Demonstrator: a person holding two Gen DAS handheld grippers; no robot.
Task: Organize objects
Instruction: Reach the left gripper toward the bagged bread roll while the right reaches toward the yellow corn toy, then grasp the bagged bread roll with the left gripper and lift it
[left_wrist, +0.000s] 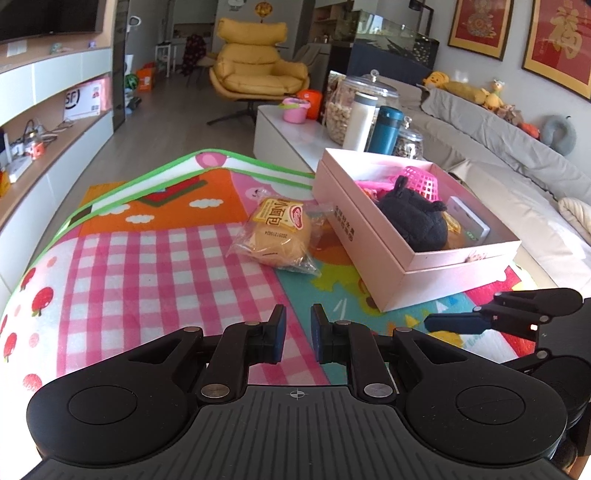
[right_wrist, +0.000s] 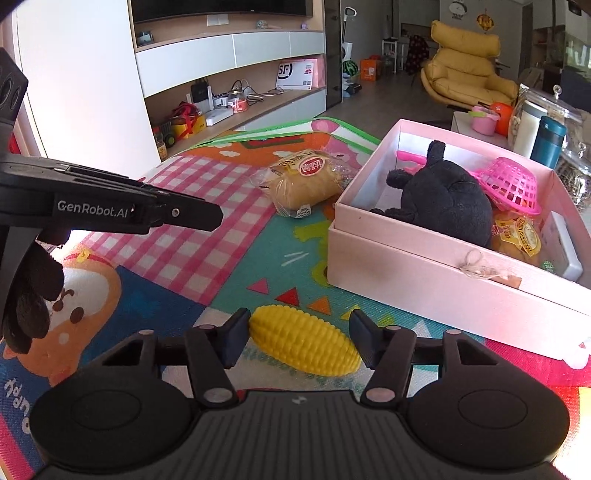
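Your right gripper (right_wrist: 297, 341) sat around the toy corn (right_wrist: 304, 341) at six o'clock in its own view, low on the play mat (right_wrist: 192, 254). One finger met the blunt end of the cob and the other met its tapered tip, so the jaws were clamped on it lengthwise. To my eye that corn was hollow moulded plastic: light, stiff, with a knobbly skin that gives some bite. An end-to-end hold on a tapered shape can squirt out, so gripping across the fat middle would have been safer.

Your left gripper (left_wrist: 298, 334) hovered over the pink checks with its jaws nearly together and nothing between them.

The pink box (right_wrist: 424, 273) stood open at two o'clock from the corn, near it but not touching. Inside it lay a black plush toy (right_wrist: 443, 206), a pink basket (right_wrist: 511, 190) tipped on its side, a wrapped bun (right_wrist: 517, 236) and a white slab-like thing I could not identify. Free room looked scarce; the clearest gap was the near corner by the plush.

One more bagged bun (right_wrist: 308, 182) waited on the mat at twelve o'clock, just beside the box wall. It would be soft and crinkly, its wrapper slippery, so it would have wanted a gentle squeeze across the middle.
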